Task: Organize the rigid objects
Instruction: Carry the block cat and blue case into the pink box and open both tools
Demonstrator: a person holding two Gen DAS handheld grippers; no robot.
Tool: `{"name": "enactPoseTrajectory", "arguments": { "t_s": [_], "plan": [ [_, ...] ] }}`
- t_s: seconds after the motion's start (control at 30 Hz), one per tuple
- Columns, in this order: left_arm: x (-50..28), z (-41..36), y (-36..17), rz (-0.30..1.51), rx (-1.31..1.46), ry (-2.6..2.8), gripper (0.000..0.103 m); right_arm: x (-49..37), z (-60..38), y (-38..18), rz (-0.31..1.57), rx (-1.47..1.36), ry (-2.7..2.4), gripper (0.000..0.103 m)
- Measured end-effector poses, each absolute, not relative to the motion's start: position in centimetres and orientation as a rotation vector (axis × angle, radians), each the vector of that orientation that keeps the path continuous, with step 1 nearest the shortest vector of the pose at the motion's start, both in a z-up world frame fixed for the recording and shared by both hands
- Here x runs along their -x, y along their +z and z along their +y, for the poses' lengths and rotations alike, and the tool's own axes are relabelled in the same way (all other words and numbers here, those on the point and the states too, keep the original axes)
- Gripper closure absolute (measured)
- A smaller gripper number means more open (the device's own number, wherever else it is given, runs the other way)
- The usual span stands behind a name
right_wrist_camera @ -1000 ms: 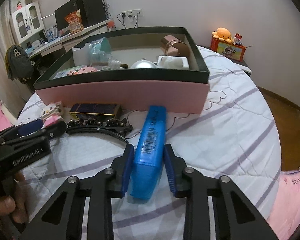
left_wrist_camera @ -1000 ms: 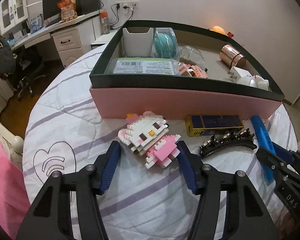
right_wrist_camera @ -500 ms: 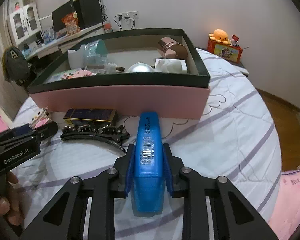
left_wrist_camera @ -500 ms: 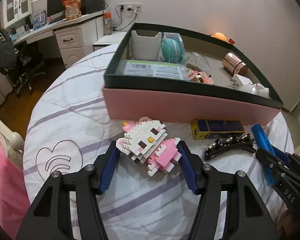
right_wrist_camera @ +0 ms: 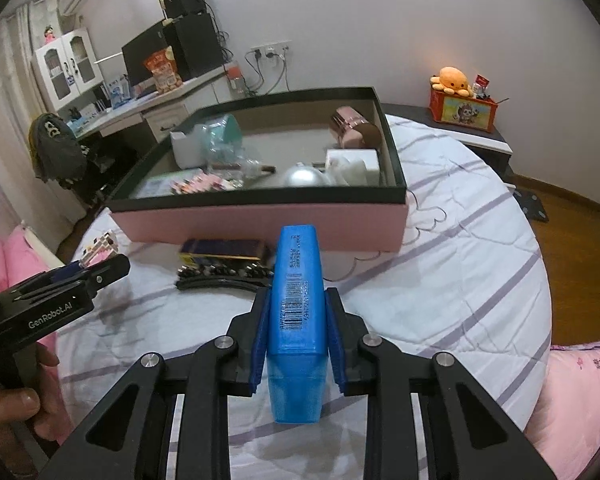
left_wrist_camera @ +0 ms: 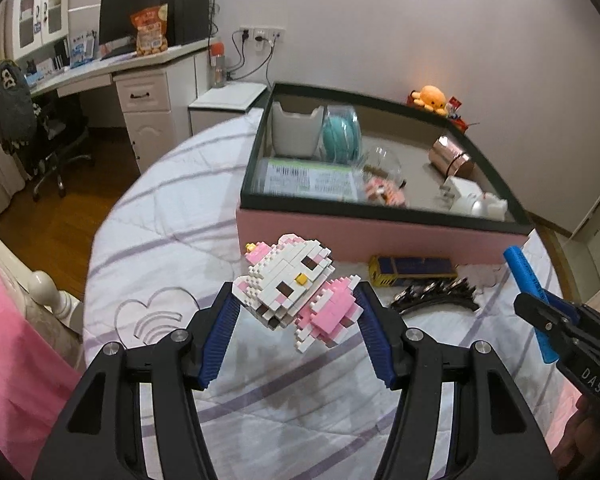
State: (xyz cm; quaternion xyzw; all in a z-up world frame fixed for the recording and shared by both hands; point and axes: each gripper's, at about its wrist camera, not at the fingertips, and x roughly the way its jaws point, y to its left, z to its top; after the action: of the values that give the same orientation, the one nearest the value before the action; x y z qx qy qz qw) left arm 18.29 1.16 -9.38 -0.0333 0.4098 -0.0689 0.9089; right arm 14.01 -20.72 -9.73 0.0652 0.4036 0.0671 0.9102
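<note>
While the left gripper clamps the pink-white brick cat figure above the bedspread, right gripper pinches the blue case, near end hidden. Behind: hair clip, blue-yellow box, blurred storage box.

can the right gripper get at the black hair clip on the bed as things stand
Probably not yet. The hair clip lies in the open just ahead of the right gripper, nothing covering it, but the gripper is shut on the blue case, which must go first.
</note>
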Motion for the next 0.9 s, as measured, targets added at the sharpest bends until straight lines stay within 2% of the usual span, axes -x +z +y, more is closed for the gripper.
{"name": "enactPoseTrajectory", "arguments": {
  "t_s": [0.3,0.57,0.9],
  "plan": [
    [-20.2,0.5,-5.0,0.753,0.055,-0.165,0.043,-15.7,-20.0,-5.8,0.751,-0.126,0.191,0.077],
    [-25.4,-1.9,-1.7,0.688,0.039,-0.19,0.043,-21.5,-21.1,-2.0,0.672,-0.122,0.199,0.077],
    [-33.1,-5.3,-2.0,0.709,0.022,-0.2,0.043,-28.4,-21.8,-2.9,0.707,-0.142,0.21,0.076]
  ]
}}
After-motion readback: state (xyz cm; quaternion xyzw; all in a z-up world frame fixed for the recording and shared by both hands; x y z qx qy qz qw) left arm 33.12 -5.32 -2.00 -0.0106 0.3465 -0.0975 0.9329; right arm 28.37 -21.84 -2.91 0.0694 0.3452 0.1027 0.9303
